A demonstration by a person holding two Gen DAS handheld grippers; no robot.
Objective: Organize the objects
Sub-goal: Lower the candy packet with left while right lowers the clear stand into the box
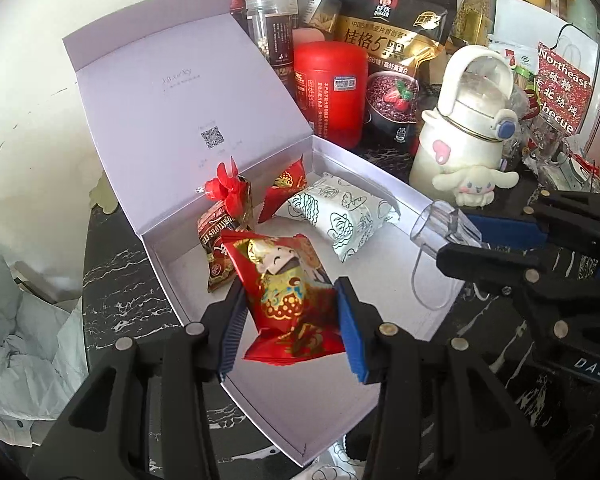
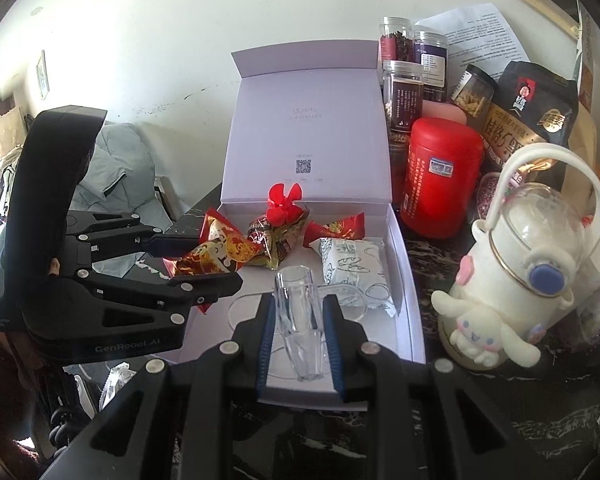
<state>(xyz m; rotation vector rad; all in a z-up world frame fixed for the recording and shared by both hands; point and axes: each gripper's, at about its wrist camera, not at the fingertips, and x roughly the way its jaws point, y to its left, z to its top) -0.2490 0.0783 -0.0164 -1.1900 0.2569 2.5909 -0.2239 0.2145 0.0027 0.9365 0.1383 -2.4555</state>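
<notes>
Left tongs: clamped on a red snack packet, held over the near end of the open white box. Beyond them in the box: bow-tied pouch, patterned white packet. Right tongs: gripping a clear glass above the same box, right of the left tongs.

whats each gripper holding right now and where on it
Left gripper pinches the red snack packet across its lower half. Right gripper clamps the clear glass by its sides, near the base.

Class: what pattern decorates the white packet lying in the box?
Dark green line doodles; left wrist view shows it best.
</notes>
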